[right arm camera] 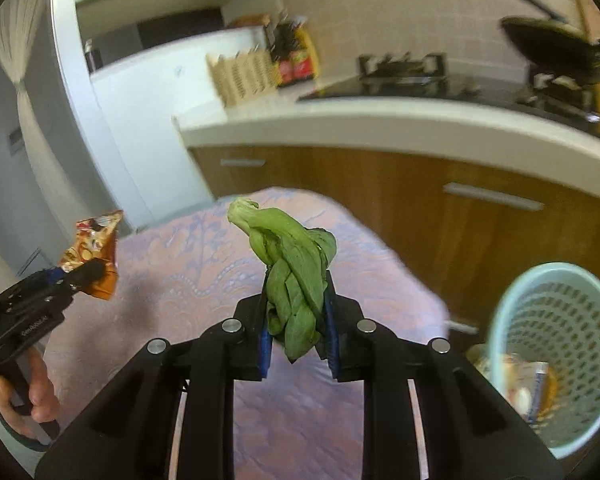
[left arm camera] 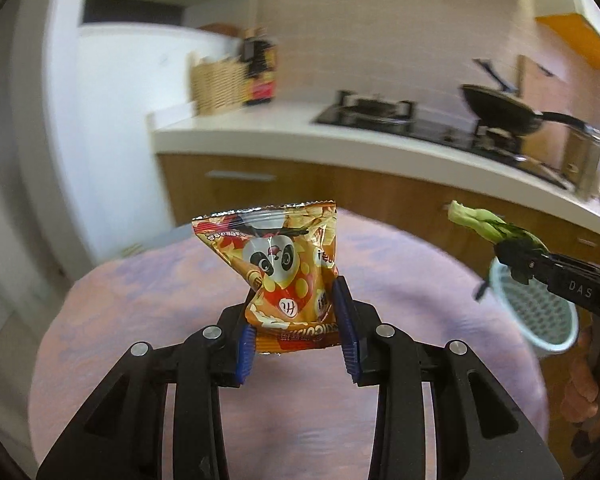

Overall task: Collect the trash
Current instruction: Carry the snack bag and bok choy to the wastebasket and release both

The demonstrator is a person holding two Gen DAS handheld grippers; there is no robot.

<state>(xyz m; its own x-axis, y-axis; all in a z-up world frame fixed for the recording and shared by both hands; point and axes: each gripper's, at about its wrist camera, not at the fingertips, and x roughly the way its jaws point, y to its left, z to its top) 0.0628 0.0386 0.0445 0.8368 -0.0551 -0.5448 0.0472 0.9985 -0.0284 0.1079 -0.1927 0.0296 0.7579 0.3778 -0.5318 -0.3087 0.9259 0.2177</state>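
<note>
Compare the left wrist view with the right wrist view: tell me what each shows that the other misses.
Only the left wrist view shows the panda print on the snack packet. Only the right wrist view shows wrappers inside the bin and a curtain. Both show the left claw clamping the packet, the right claw clamping the wilted greens, the pink tablecloth and the stove.

The right gripper point(right arm camera: 296, 320) clamps a limp bok choy point(right arm camera: 296, 272); a mesh wastebasket point(right arm camera: 556, 320) sits right, the left gripper's snack packet point(right arm camera: 94, 252) left.

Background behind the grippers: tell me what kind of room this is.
Most likely a home kitchen: a gas hob with a black wok on a white countertop, wooden cabinets below.
</note>
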